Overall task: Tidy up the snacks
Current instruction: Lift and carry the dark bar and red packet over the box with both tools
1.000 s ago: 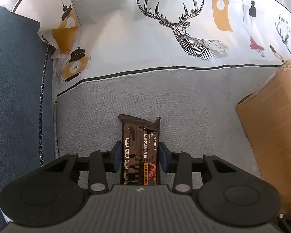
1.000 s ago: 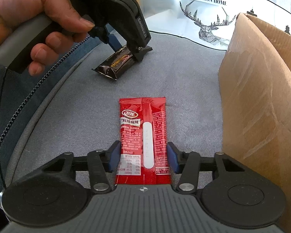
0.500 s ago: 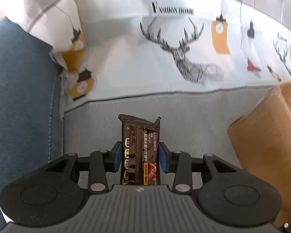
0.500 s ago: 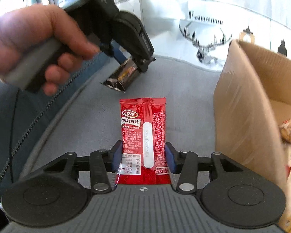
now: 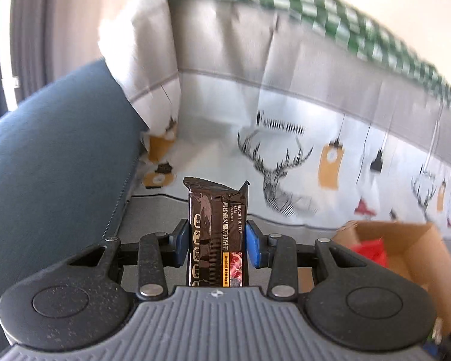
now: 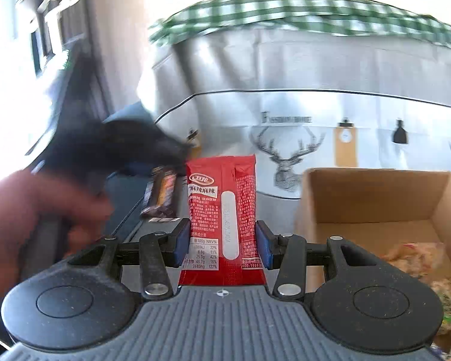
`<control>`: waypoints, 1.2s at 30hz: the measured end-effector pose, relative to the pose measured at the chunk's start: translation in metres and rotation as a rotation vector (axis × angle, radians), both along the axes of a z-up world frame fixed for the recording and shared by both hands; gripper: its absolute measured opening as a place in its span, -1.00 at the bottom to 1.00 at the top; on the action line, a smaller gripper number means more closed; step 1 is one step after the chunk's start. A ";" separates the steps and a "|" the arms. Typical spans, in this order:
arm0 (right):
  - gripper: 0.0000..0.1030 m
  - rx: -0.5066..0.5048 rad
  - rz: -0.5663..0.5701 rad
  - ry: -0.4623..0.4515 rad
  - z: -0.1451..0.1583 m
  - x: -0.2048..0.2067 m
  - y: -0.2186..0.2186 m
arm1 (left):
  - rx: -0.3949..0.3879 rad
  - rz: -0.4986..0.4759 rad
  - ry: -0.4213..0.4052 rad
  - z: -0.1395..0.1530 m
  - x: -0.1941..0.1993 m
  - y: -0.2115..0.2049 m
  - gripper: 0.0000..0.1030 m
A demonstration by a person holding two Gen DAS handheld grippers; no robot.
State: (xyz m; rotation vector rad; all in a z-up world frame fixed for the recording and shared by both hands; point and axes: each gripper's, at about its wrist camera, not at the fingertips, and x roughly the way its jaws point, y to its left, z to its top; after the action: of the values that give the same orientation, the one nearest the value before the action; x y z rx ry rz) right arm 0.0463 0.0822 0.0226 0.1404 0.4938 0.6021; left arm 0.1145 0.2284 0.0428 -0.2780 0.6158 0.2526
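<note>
both pkts lifted, carrying to cardboard box [image 6: 372, 198]. l gripper [image 5: 219, 242] clamps black truffle ham cracker bar [image 5: 218, 231], r gripper [image 6: 222, 242] clamps red spicy snack pkt [image 6: 224, 210]. next: get over box, release.

A dark brown cracker packet [image 5: 218, 234], a red snack packet [image 6: 222, 219], a green-checked cloth [image 6: 300, 12] and a deer-printed white cover [image 5: 285, 180] are seen.

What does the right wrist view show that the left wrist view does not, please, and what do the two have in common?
Only the right wrist view shows the red snack packet clamped in the right gripper and the person's hand. Only the left wrist view shows the left gripper from behind, with its blue pads pressing the dark cracker packet. Both show that dark packet, the cardboard box and the deer-print cloth.
</note>
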 end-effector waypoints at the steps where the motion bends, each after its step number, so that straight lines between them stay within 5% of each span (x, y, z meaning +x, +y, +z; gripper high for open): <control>1: -0.08 0.019 -0.018 0.010 0.005 0.003 -0.011 | 0.002 0.006 -0.020 0.004 -0.008 -0.006 -0.17; 9: -0.08 0.078 -0.186 -0.054 0.035 0.009 -0.120 | -0.037 -0.028 -0.166 0.030 -0.052 -0.057 -0.17; 18: -0.09 0.060 -0.349 -0.162 -0.001 0.001 -0.214 | -0.038 -0.214 -0.239 0.031 -0.077 -0.138 -0.17; 20: -0.09 0.044 -0.370 -0.214 -0.001 -0.005 -0.219 | -0.031 -0.251 -0.256 0.030 -0.073 -0.150 -0.17; 36: -0.08 -0.058 -0.402 -0.170 -0.019 0.014 -0.230 | -0.046 -0.434 -0.314 0.018 -0.048 -0.208 -0.17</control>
State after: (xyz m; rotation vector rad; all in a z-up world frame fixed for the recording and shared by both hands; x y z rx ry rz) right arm 0.0603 -0.1478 0.0036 0.1274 0.3052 0.2038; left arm 0.0663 0.0205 0.0606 -0.2156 0.3581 -0.2205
